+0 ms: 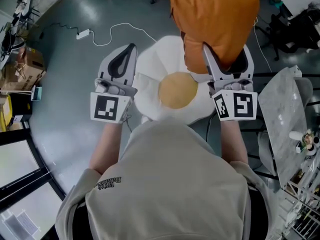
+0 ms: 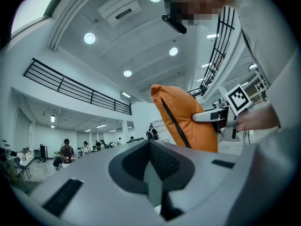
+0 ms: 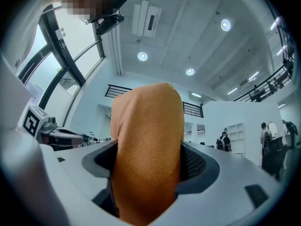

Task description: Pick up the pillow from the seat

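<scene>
The orange pillow (image 1: pixel 215 19) hangs lifted above the white round seat (image 1: pixel 150 69), whose yellow centre (image 1: pixel 177 90) shows bare. My right gripper (image 1: pixel 226 49) is shut on the pillow's lower edge. In the right gripper view the orange fabric (image 3: pixel 148 145) fills the whole gap between the jaws. The left gripper view shows the pillow (image 2: pixel 183 121) with its dark zip line, and the right gripper (image 2: pixel 211 117) clamped on it from the right. My left gripper (image 1: pixel 131 48) stands apart at the seat's left side, its jaws together (image 2: pixel 150 147) with nothing in them.
A white cable and power strip (image 1: pixel 82 34) lie on the grey floor beyond the seat. Cardboard boxes (image 1: pixel 25 71) stand at the left. A grey marbled table (image 1: pixel 282 119) is close on the right, a black chair (image 1: pixel 295 29) behind it. Several people (image 2: pixel 66 152) are far off.
</scene>
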The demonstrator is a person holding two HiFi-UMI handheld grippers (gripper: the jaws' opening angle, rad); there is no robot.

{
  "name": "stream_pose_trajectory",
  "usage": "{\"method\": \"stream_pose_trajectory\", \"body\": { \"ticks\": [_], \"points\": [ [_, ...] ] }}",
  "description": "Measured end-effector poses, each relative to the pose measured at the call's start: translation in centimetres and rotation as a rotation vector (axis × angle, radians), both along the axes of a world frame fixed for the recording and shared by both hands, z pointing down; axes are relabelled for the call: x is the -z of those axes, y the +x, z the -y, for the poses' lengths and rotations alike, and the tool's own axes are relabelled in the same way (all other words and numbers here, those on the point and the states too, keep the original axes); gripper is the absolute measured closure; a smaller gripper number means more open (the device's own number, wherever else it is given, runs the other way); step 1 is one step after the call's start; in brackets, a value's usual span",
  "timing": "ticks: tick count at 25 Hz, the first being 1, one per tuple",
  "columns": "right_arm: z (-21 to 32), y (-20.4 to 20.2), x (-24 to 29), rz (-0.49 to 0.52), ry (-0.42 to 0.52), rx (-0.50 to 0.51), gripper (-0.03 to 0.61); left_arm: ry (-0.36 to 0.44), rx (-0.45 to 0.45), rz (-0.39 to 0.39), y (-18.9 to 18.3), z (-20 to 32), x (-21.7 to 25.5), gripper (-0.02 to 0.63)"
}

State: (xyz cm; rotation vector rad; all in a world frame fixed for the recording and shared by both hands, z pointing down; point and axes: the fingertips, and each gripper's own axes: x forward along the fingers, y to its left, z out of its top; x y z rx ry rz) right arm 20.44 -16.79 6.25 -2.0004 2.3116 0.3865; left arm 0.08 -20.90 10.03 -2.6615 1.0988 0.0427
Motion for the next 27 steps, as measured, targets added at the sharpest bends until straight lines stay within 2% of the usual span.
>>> {"method": "stream_pose_trajectory", "body": {
  "ticks": [12,16,27],
  "points": [
    [-1.0,-0.8,0.6,-0.017,0.001,0.008,0.196,-0.025,-0.007,-0.008,-0.3,-0.3,-0.2,0.604],
    [-1.7,-1.1,1.1,-0.062,0.013,-0.001,0.196,0.001,-0.025,-0.021,0.0,-1.0,0.6,0.604],
    [-2.4,-2.5,2.1,-0.087,0.031,0.009,0.196,-0.009,-0.024,-0.017,-0.6,-1.1,0.0,0.604]
  ]
}}
